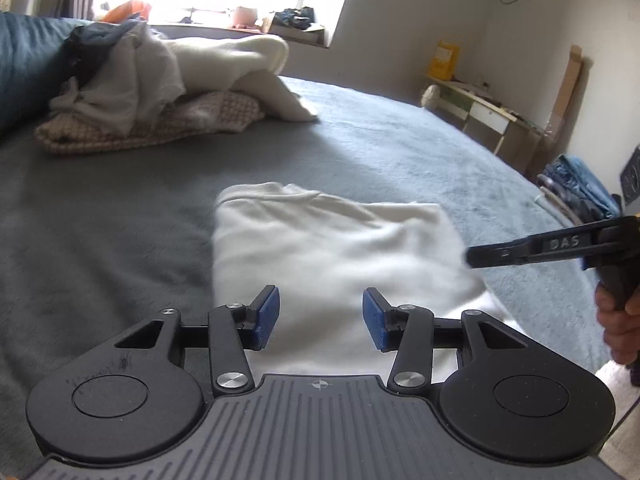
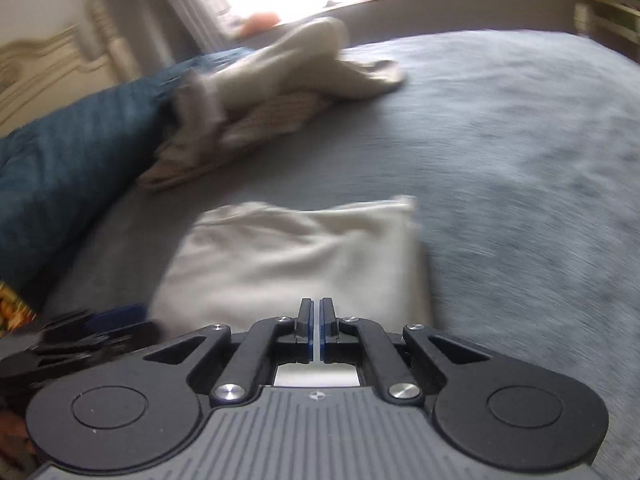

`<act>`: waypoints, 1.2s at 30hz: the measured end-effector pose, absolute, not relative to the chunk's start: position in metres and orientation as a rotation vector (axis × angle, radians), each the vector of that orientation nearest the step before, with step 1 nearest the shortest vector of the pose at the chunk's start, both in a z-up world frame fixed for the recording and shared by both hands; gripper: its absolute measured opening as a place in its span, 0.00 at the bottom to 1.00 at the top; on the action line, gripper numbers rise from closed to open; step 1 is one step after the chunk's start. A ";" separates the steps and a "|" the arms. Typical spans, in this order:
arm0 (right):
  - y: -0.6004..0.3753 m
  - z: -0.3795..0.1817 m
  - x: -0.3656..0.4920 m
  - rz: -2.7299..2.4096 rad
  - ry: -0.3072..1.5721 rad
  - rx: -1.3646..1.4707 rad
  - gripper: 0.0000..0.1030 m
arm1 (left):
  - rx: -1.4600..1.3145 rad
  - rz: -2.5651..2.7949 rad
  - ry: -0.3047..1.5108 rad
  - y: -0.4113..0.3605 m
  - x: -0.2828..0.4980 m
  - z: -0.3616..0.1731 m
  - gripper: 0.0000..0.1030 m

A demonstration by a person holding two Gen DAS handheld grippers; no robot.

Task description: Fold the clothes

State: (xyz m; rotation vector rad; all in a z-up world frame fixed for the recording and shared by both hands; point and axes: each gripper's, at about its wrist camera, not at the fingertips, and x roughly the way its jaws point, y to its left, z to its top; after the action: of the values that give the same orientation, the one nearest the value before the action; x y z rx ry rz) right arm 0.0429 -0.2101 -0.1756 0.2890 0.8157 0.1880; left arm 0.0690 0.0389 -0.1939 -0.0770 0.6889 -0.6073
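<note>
On the left of the left wrist view, a heap of unfolded clothes [image 1: 160, 92] sits on the grey bedspread [image 1: 400, 140], up against a dark teal pillow [image 1: 24, 64]. The heap holds a checked beige piece at the bottom, a pale grey garment over it and a cream one draped across the top. Behind it a bright window sill [image 1: 256, 28] carries small clutter that is too washed out to name.

Nearer the camera and toward the middle lies the folded white garment [image 1: 332, 252], a neat rectangle flat on the bedspread, well apart from the heap. The left gripper [image 1: 319, 318] hovers over its near edge with its blue-padded fingers [image 1: 266, 316] spread wide and nothing between them.

To the right, the right gripper [image 1: 480, 256] reaches in from the side, its tip at the right edge of the folded white garment; a hand [image 1: 616, 320] grasps its handle. Beyond it, a low shelf [image 1: 480, 108] stands along the wall, and a stack of blue denim [image 1: 580, 188] lies at the bed's far right edge.

In the right wrist view, the pillow [image 2: 60, 184] and heap [image 2: 260, 96] are blurred at left, the folded white garment [image 2: 300, 264] lies centre, and the right gripper [image 2: 316, 320] shows its fingers pressed nearly together, only a thin slit between them, with no cloth pinched. The left gripper [image 2: 100, 332] is a dark blur at lower left.
</note>
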 end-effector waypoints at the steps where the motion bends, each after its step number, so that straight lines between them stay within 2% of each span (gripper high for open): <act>1: -0.201 -0.179 0.048 0.219 0.824 0.277 0.01 | -0.075 -0.606 0.699 0.034 0.073 -0.200 0.45; 5: -0.199 -0.206 0.060 0.135 0.882 0.213 0.00 | -0.115 -0.531 0.710 0.044 0.084 -0.210 0.39; 8: -0.235 -0.206 0.052 0.077 0.860 0.362 0.00 | -0.134 -0.483 0.687 0.059 0.088 -0.204 0.44; 14: -0.226 -0.185 0.060 0.160 0.764 0.331 0.01 | -0.118 -0.521 0.655 0.055 0.105 -0.196 0.44; 19: -0.212 -0.207 0.088 0.138 0.812 0.282 0.00 | -0.102 -0.517 0.645 0.049 0.126 -0.200 0.43; 22: -0.233 -0.213 0.090 0.117 0.810 0.384 0.00 | -0.092 -0.515 0.638 0.046 0.139 -0.203 0.42; 23: -0.231 -0.208 0.088 0.111 0.798 0.357 0.00 | -0.089 -0.514 0.636 0.045 0.143 -0.204 0.45; 28: -0.212 -0.192 0.092 0.171 0.757 0.240 0.00 | -0.043 -0.546 0.640 0.032 0.159 -0.207 0.45; 33: -0.226 -0.212 0.118 0.124 0.764 0.302 0.00 | 0.008 -0.515 0.648 0.020 0.174 -0.218 0.45; 36: -0.230 -0.200 0.112 0.118 0.689 0.358 0.01 | -0.038 -0.518 0.627 0.025 0.174 -0.211 0.45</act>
State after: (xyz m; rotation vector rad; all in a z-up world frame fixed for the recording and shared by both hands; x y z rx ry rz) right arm 0.1124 -0.2302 -0.1999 0.3577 0.6895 0.1176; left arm 0.1740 0.0250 -0.2110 -0.0380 0.6272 -0.5183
